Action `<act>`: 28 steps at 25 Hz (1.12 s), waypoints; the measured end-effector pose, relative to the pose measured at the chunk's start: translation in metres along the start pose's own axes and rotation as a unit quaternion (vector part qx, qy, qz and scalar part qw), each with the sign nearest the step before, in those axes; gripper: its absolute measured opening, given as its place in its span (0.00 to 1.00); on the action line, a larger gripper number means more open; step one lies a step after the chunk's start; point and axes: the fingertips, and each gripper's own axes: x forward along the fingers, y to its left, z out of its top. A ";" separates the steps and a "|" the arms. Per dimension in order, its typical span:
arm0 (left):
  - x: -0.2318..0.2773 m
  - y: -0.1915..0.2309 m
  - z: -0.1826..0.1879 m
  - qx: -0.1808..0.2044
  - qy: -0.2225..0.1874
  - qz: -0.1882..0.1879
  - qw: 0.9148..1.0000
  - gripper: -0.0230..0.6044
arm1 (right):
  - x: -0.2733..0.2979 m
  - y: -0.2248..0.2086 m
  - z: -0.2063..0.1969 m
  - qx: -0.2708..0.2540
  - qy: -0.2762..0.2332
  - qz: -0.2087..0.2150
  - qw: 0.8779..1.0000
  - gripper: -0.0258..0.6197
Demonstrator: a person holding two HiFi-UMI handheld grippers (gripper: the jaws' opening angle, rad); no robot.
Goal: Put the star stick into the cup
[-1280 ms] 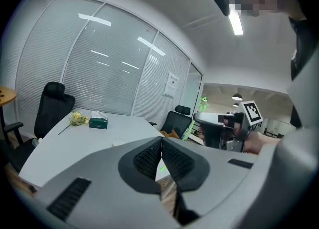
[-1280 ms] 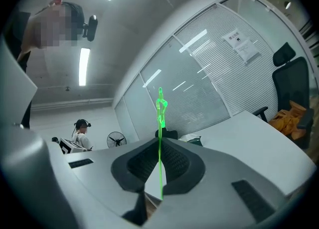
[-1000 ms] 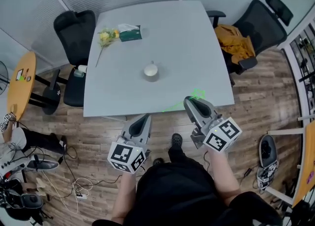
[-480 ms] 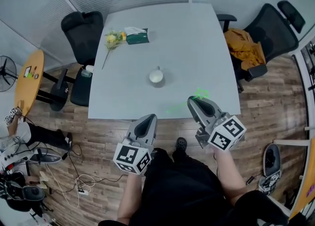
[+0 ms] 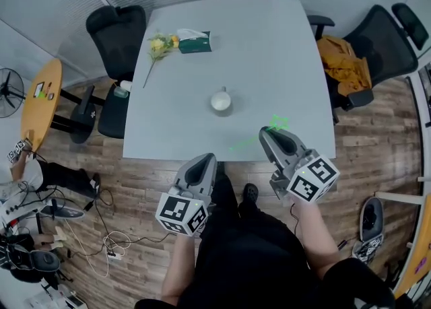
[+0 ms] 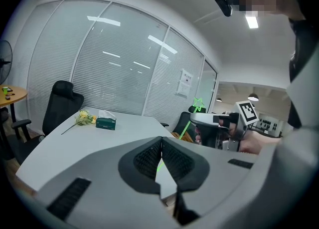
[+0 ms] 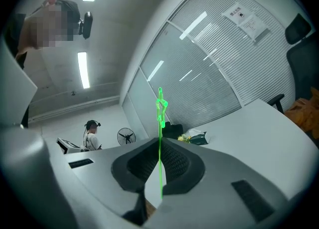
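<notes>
Transport: right hand-held gripper [image 5: 271,135] clamps thin green star-tipped stick [image 7: 160,125] — centre it above the small white cup [image 5: 221,101], then lower end-first.

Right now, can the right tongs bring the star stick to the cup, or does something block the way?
Probably yes. The right tongs, shut on the star stick, are at the near edge of the table, and the cup stands alone on bare tabletop ahead; nothing lies between.

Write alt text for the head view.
The right gripper holds a green star stick over the near edge of a grey table, short of the white cup. The left gripper, shut and empty, hangs at the table's edge.
</notes>
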 end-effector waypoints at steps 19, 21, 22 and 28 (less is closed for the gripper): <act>0.083 0.110 0.056 -0.004 -0.003 -0.067 0.998 0.03 | 0.098 -0.049 0.041 -0.021 -0.010 -0.084 0.996 0.07; 0.092 0.121 0.061 -0.003 -0.001 -0.078 0.997 0.03 | 0.109 -0.055 0.043 -0.021 -0.012 -0.095 0.995 0.07; 0.096 0.126 0.062 -0.002 0.001 -0.083 0.997 0.03 | 0.114 -0.057 0.042 -0.020 -0.012 -0.101 0.995 0.07; 0.118 0.151 0.067 -0.001 0.013 -0.114 0.993 0.03 | 0.137 -0.073 0.035 -0.012 -0.013 -0.135 0.991 0.07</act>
